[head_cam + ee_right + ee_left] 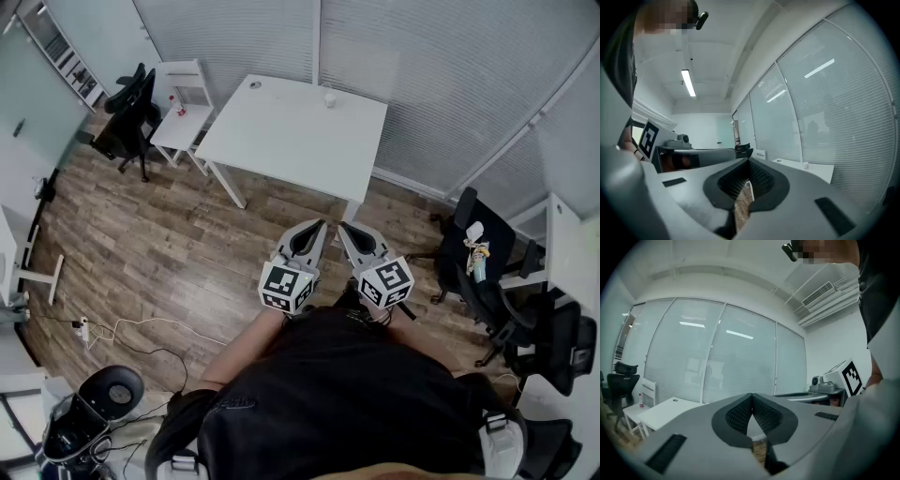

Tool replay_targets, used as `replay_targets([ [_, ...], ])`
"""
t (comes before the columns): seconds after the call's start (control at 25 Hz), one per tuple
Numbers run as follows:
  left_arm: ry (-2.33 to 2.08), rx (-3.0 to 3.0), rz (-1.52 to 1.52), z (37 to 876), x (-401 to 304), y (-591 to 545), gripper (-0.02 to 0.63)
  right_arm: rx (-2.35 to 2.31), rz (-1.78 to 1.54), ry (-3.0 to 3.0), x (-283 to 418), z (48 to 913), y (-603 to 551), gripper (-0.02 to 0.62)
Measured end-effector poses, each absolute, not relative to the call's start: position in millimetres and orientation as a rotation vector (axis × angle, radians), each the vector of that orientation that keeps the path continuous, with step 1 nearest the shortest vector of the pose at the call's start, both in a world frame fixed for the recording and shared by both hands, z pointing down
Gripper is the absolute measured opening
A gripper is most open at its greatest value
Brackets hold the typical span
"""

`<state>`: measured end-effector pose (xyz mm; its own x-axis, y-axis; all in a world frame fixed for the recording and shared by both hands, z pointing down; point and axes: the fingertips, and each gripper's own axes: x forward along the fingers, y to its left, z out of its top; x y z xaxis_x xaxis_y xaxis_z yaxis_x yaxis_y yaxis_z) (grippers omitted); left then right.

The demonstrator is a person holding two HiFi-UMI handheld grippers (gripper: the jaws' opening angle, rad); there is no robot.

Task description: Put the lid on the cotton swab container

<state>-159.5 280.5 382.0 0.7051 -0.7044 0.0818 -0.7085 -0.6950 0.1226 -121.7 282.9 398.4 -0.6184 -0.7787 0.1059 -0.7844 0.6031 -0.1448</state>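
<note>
Left gripper (320, 225), right gripper (343, 228) pressed together, empty; cotton swab container (330, 98) on table (281, 136), seemingly upright.

An office: white table (295, 127), black swivel chairs (127, 117), blinds (441, 66) over glass walls.

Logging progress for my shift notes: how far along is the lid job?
Nothing looks done: a small container and a flat round item, possibly the lid, sit apart on the white table. In hand: nothing; the left claw and right claw are shut, empty, away from the table. Left: the whole job.
</note>
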Motion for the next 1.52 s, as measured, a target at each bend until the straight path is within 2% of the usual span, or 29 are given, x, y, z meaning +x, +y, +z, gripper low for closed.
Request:
replay_targets([
  [0.76,-1.149,2.764,0.065,386.2,-132.5,235.2,0.014,1.391,0.266,-2.812,-93.0,394.4,238.7,0.023],
  [1.52,-1.191,2.713,0.02,392.6,-1.6,112.2,0.014,1.244,0.286,-2.877,33.9,399.2,122.5,0.023],
])
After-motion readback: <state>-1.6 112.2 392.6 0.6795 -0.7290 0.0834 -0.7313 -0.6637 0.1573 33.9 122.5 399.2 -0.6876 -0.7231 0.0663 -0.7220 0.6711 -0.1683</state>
